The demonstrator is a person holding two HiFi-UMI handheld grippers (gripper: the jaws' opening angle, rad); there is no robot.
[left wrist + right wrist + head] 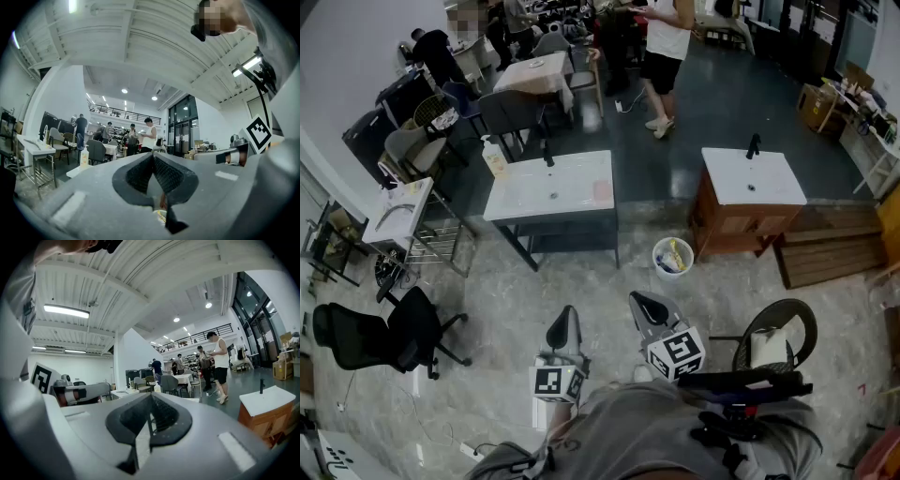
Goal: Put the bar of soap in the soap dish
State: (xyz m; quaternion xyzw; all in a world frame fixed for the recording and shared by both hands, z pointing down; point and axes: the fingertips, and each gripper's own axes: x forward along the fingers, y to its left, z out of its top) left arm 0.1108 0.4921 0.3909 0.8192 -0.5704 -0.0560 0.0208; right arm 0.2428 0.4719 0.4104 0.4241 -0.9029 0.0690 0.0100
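Note:
In the head view I hold both grippers low, close to my body and pointing level. The left gripper (563, 329) and right gripper (646, 307) are both shut and hold nothing. A white sink counter (517, 201) stands several steps ahead, with a small pinkish flat item (602, 191) on its right side. It is too small to tell whether that is the soap or the dish. A pump bottle (495, 161) stands at the counter's left end. The left gripper (153, 157) and right gripper (151, 397) each show pads meeting in their own views.
A second white sink on a wooden cabinet (751, 178) stands to the right, with a white bucket (672, 256) on the floor between the two sinks. A black office chair (386, 334) is on the left and a round chair (778, 339) on the right. People (667, 45) stand beyond.

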